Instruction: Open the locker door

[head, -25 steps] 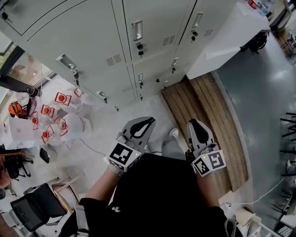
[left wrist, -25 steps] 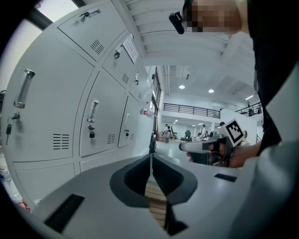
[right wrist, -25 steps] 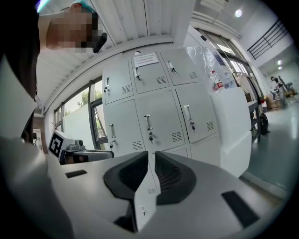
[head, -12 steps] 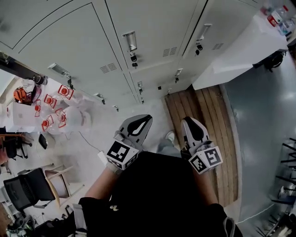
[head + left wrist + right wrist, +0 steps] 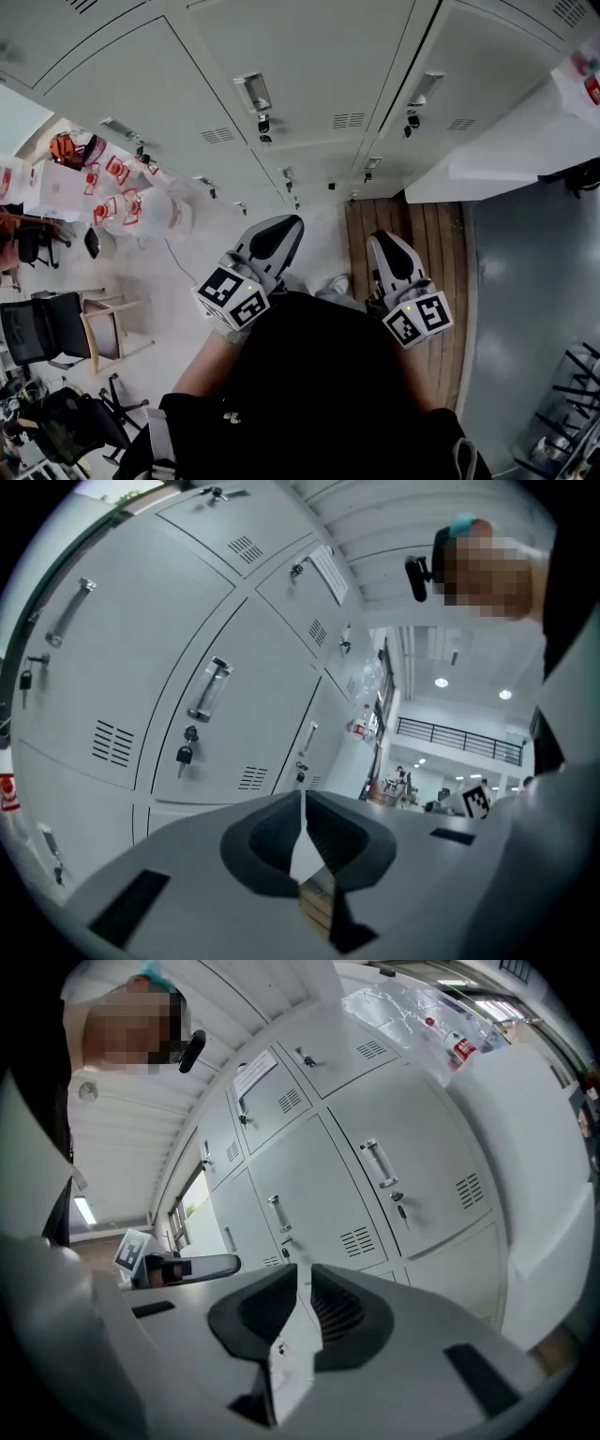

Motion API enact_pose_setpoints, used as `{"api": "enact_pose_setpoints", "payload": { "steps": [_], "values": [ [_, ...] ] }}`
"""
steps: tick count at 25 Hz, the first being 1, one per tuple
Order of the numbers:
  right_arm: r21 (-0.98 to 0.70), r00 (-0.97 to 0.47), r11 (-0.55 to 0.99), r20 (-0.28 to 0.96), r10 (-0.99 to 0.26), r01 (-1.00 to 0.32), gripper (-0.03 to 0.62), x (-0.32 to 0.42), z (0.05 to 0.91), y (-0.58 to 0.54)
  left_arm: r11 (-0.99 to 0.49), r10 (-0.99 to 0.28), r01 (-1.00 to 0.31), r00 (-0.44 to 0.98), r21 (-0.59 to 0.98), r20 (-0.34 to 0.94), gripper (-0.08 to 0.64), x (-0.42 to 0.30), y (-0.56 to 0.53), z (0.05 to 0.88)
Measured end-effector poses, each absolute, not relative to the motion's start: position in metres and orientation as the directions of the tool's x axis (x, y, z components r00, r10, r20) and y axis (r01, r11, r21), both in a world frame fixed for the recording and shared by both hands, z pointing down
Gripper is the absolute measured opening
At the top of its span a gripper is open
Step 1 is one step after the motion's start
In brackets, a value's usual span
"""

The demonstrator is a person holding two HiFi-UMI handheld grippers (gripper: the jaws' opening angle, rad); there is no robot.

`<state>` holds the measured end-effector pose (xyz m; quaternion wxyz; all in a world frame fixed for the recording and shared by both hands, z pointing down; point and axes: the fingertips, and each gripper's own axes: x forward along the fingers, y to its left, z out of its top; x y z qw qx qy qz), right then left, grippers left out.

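A bank of pale grey locker doors (image 5: pixel 309 66) fills the top of the head view. One door has a metal handle (image 5: pixel 251 92) with a key (image 5: pixel 263 125) hanging in the lock below it. The door to its right has its own handle (image 5: pixel 427 87). My left gripper (image 5: pixel 293 223) and right gripper (image 5: pixel 380 240) are held close to the body, both shut and empty, well short of the lockers. In the left gripper view, my left gripper (image 5: pixel 302 797) points toward a handle (image 5: pixel 208 688) and key (image 5: pixel 187 747). My right gripper (image 5: pixel 306 1269) faces a door handle (image 5: pixel 377 1162).
A strip of wooden boards (image 5: pixel 427 244) lies on the floor below the right lockers. A white counter (image 5: pixel 534 141) juts out at the right. At the left are a clear bag with red-marked items (image 5: pixel 122 202), a chair (image 5: pixel 47 328) and a stool (image 5: pixel 108 323).
The head view has swung up and toward the lockers, so the doors and handles look larger and nearer. Both grippers stay shut in front of the body; the left one shifted slightly left.
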<state>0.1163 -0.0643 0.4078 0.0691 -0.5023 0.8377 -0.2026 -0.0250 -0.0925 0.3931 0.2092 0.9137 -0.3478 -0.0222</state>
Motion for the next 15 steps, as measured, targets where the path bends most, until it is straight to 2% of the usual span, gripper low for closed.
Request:
{"api": "enact_pose_setpoints", "payload": {
  "steps": [9,15],
  "values": [
    [-0.418,-0.527,0.448,0.092,-0.845,-0.790,0.060,0.103,0.406,-0.101,-0.584,-0.701,-0.624,0.710,0.519,0.065,0.034,-0.052,-0.127,0.393],
    [-0.398,-0.504,0.430,0.099,-0.858,-0.811,0.060,0.082,0.397,-0.117,-0.526,-0.696,-0.479,0.718,0.703,-0.031,0.035,-0.076,-0.165,0.392]
  ]
}}
